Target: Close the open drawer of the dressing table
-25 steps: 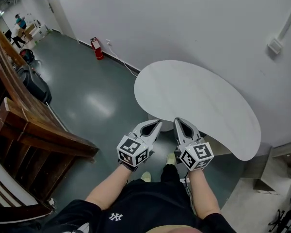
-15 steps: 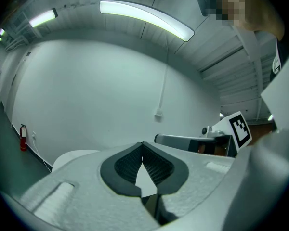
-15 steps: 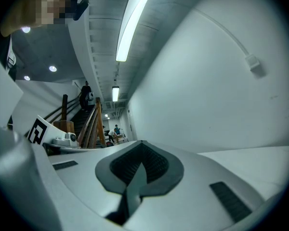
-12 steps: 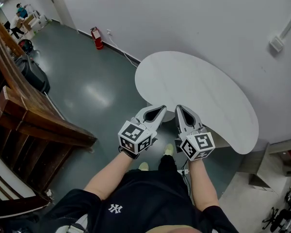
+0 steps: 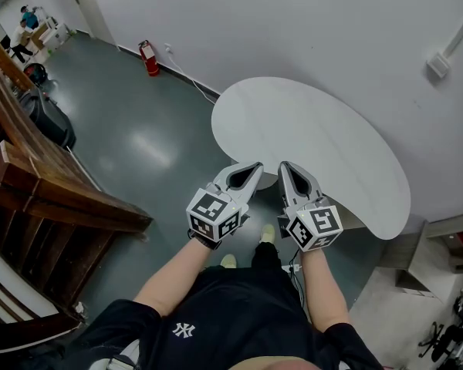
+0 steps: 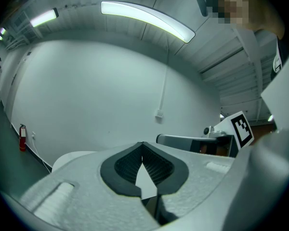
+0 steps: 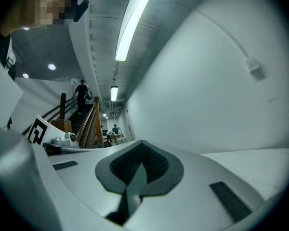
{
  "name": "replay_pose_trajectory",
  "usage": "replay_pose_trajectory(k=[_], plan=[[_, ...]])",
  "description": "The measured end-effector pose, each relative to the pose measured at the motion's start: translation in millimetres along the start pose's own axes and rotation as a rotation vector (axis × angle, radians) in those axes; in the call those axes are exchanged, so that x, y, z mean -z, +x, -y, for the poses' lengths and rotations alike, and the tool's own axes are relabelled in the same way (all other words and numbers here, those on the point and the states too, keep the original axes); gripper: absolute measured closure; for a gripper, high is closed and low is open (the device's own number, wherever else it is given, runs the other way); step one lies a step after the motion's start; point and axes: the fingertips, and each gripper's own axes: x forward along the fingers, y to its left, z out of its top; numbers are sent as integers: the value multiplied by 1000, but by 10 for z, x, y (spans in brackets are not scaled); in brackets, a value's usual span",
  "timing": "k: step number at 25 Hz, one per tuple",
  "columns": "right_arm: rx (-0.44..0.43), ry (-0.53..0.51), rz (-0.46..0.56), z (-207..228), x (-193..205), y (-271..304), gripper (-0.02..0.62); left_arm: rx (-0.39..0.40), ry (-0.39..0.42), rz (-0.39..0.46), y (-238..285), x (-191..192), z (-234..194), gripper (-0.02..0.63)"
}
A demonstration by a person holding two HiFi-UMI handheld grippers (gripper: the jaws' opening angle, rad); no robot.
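Observation:
The white, rounded dressing table top (image 5: 316,145) stands against the wall, seen from above in the head view. No drawer shows in any view; the top hides whatever lies under it. My left gripper (image 5: 256,165) (image 6: 142,143) and right gripper (image 5: 284,165) (image 7: 142,142) hang side by side at the table's near edge. Both are shut with nothing between the jaws. Each gripper view looks over its closed tips toward the white wall and touches nothing.
A red fire extinguisher (image 5: 148,58) stands by the wall at the far left. A wooden stair railing (image 5: 62,203) and a black bag (image 5: 46,122) lie to the left, across the grey floor (image 5: 147,153). A white junction box (image 5: 437,66) sits on the wall.
Both grippers have risen slightly toward the table's near edge and stay shut. The head view has shifted a little.

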Motion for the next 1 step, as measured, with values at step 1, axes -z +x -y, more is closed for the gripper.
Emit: replay_pose_trajectory(k=[1], plan=[[-1,-1,1,4,-3,12,581,-1,1,1,5,-2,-13,597]])
